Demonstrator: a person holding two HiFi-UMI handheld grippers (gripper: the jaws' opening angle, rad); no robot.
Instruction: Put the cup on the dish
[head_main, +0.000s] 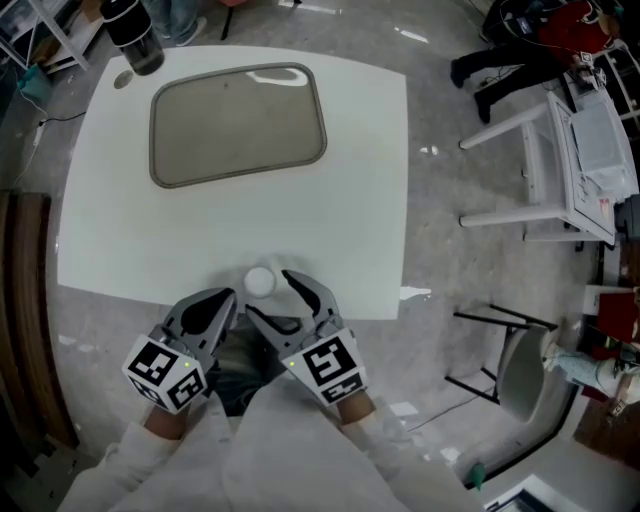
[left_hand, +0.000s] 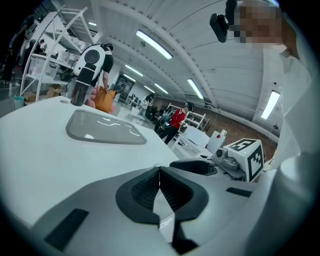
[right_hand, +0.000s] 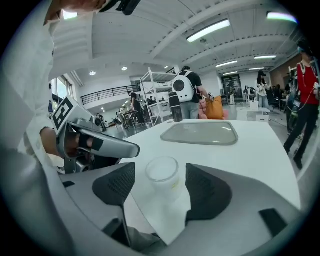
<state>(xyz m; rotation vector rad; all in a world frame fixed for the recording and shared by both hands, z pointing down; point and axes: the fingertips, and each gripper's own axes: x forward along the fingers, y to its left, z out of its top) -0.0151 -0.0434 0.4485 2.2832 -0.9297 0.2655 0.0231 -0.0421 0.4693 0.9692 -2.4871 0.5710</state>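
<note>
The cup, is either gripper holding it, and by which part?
Nothing is held. The cup stands between the open jaws of the right gripper, untouched; the left gripper is shut, empty.

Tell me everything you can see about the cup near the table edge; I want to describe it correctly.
The cup is small and round, of clear, slightly frosted material, probably plastic, with an open mouth and no handle. It stands upright near the front edge of the white table, far from the grey dish. It sits between the open jaws of the right gripper. Gaps show on both sides, so only the table touches it.
</note>
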